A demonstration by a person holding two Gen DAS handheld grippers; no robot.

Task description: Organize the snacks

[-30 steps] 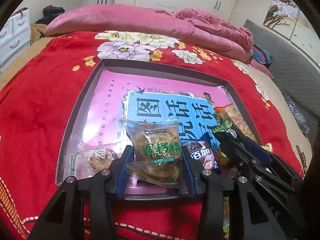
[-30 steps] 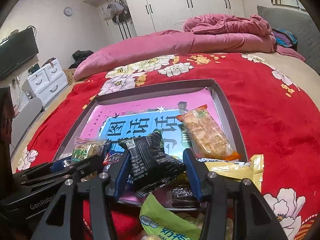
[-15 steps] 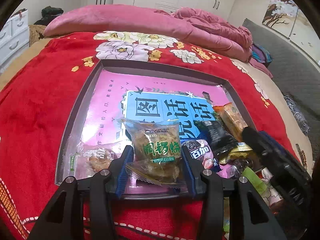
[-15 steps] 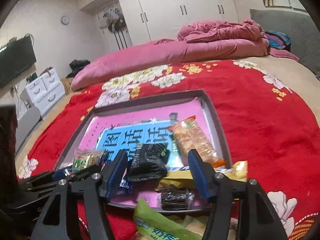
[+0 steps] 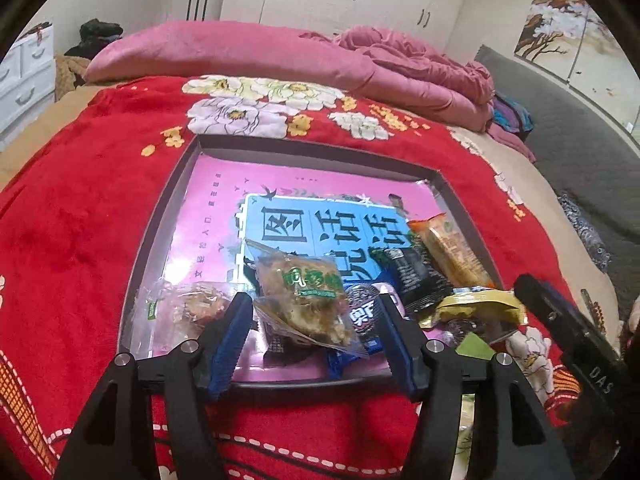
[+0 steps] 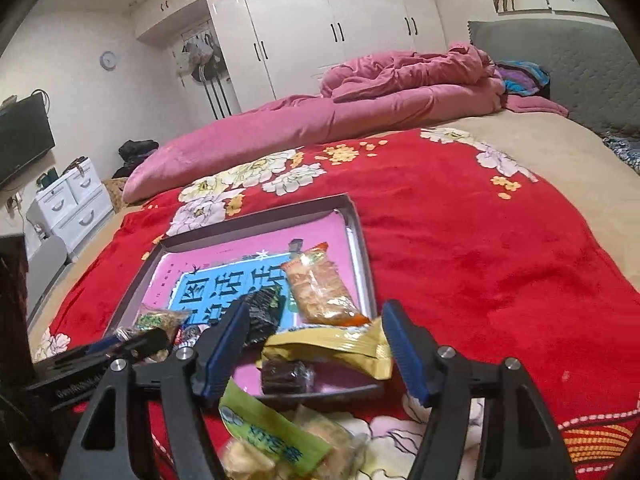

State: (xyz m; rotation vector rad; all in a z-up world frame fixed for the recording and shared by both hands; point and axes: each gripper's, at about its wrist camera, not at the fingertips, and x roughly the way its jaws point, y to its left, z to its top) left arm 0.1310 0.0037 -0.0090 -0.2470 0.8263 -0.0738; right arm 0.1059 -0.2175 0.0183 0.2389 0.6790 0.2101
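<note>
Claws first: we are seeing the left claw (image 5: 314, 334) spreading just clear of a green-label snack packet (image 5: 308, 300) in the tray (image 5: 160, 236); the right claw (image 6: 316, 354), gaping, is straddling a yellow packet (image 6: 332, 350) on the tray's near edge, on the bed (image 6: 480, 248).

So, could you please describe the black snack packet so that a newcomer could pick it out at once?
Start at the shallow grey tray on the red floral blanket. Near its front right corner, the black packet lies beside the long orange packet, above the yellow wrapper. It is the only plain dark pouch there; its neighbours are clear or brightly coloured.
</note>
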